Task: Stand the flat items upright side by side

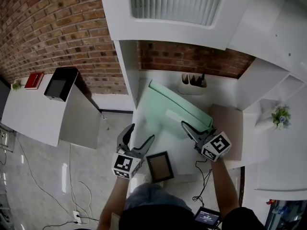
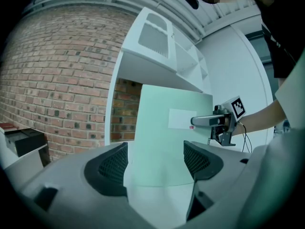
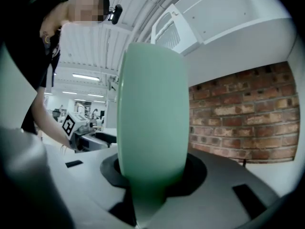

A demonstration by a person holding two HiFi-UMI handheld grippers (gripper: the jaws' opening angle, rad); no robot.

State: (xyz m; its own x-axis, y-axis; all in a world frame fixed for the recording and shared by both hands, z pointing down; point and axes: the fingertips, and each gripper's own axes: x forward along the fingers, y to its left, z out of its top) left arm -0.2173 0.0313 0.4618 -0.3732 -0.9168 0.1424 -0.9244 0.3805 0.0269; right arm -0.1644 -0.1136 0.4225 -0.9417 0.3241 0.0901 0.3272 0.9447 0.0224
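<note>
A large pale-green flat folder (image 1: 172, 108) with a white label stands tilted on its edge on the white desk (image 1: 184, 155), leaning toward the back. My right gripper (image 1: 185, 125) is shut on its near right edge; in the right gripper view the green folder (image 3: 152, 113) fills the space between the pads. My left gripper (image 1: 141, 132) hangs open at the folder's left with nothing between its fingers, and the folder (image 2: 167, 142) rises just beyond them. A dark-framed flat picture (image 1: 159, 166) lies on the desk between the two grippers.
A white pen holder (image 1: 192, 84) sits at the back against the brick wall. White shelving (image 1: 168, 13) overhangs the desk. A brown board (image 1: 229, 128) lies at the right, and a small plant (image 1: 280, 115) stands further right. A black cable (image 1: 206, 171) trails near the front edge.
</note>
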